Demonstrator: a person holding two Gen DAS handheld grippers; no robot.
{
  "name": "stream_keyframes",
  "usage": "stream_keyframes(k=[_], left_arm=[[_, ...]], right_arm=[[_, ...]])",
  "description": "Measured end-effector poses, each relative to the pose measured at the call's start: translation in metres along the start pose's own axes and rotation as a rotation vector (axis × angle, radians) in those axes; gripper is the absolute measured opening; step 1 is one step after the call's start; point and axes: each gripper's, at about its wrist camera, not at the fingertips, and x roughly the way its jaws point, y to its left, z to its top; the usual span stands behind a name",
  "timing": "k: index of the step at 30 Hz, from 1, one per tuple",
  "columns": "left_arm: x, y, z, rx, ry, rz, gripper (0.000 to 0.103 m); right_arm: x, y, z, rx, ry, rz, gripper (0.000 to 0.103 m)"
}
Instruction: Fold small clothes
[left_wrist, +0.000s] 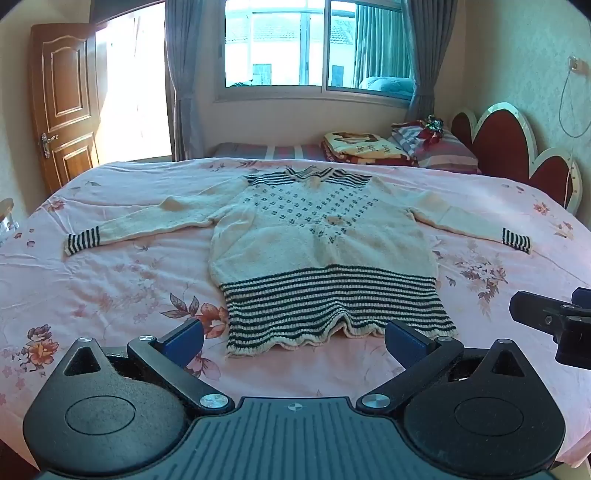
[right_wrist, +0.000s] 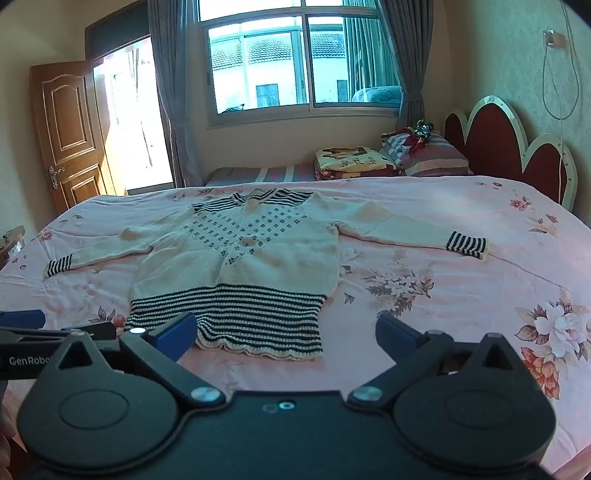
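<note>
Lying flat on the bed (left_wrist: 110, 295), sweater (left_wrist: 321, 240) has hem twd both grippers; left gripper (left_wrist: 295, 341) nearer, right gripper (right_wrist: 286, 334) also spread wide, holding nothing.

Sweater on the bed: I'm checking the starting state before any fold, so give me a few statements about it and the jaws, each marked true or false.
1. The sweater lies flat with both sleeves spread out. True.
2. The left gripper is shut on the hem. False: its jaws stand wide open, holding nothing.
3. The sweater's hem is striped. True.
4. The right gripper holds a cuff. False: its jaws are open and empty; the right cuff lies on the sheet far from it.
5. The sweater is already folded in half. False: no fold has been made.
</note>
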Motion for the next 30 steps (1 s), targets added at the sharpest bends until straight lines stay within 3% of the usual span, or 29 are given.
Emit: stream_keyframes(k=[30], left_arm=[[-0.003,0.0027,-0.0069,0.001,0.003,-0.01,0.103]], right_arm=[[-0.0082,0.005,-0.0034,-0.009,-0.012,-0.007,0.102]])
